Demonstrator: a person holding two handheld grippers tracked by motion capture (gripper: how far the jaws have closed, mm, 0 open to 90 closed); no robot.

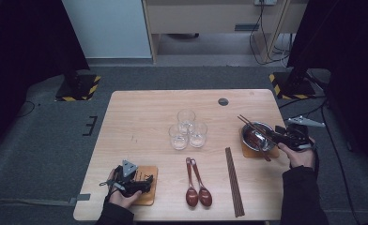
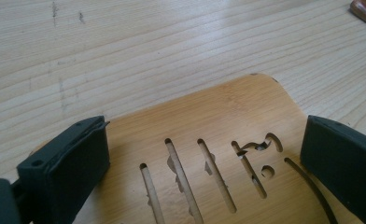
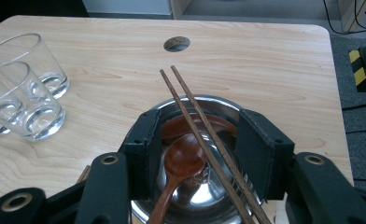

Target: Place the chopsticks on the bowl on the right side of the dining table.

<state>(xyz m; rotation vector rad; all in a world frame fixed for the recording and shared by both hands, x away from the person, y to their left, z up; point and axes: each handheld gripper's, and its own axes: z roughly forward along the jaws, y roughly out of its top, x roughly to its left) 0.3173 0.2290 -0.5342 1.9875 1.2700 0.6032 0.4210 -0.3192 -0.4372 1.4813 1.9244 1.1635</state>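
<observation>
Across the wooden table (image 1: 140,112) I read no brand or lettering; the cut-outs in the bamboo coaster (image 2: 228,121) might be a character, though I can't be sure. My right gripper (image 3: 195,144) reaches level from the table's right edge, jaws apart astride the chopsticks (image 3: 195,121) lying over the steel bowl (image 3: 200,196), a wooden spoon (image 3: 183,161) inside. My left gripper (image 2: 204,158) rests low over the coaster, jaws spread, holding nothing.

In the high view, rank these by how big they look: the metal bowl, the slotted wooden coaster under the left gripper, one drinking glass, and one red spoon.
1. Slotted wooden coaster, though the left gripper hides part of it
2. Metal bowl, close to the coaster; unsure
3. Red spoon, long but thin
4. Drinking glass, smallest
</observation>
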